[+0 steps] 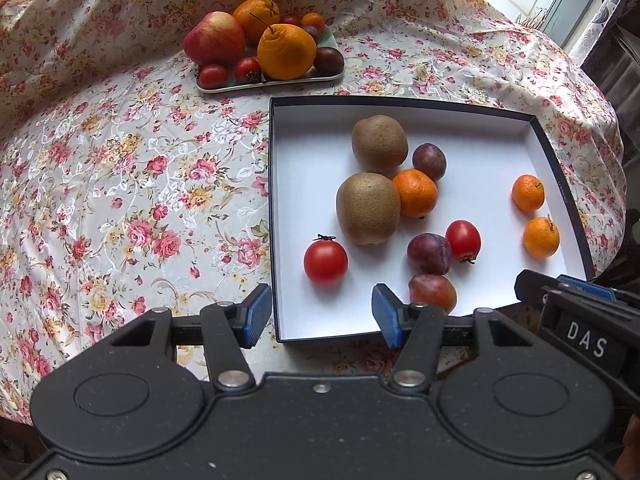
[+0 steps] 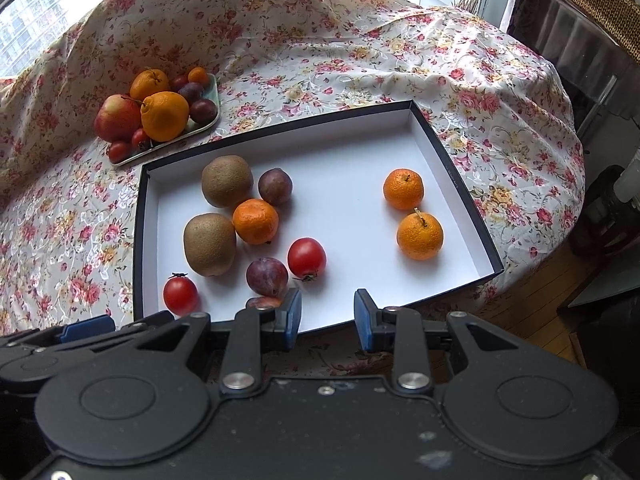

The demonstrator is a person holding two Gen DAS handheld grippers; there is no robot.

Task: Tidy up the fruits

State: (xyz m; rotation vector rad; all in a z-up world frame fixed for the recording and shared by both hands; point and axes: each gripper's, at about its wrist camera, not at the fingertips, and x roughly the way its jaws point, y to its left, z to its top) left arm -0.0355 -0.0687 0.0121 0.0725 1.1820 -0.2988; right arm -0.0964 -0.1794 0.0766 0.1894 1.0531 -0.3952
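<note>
A shallow black box with a white floor holds two kiwis, several small oranges, several plums and two red tomatoes. A green plate behind it carries an apple, two big oranges, tomatoes and plums. My left gripper is open and empty over the box's near left corner. My right gripper is open and empty at the box's near edge.
The round table has a floral cloth that rises in folds at the back. Beyond the table's right edge are a wooden floor, dark furniture and a wicker basket. The right gripper's body shows in the left wrist view.
</note>
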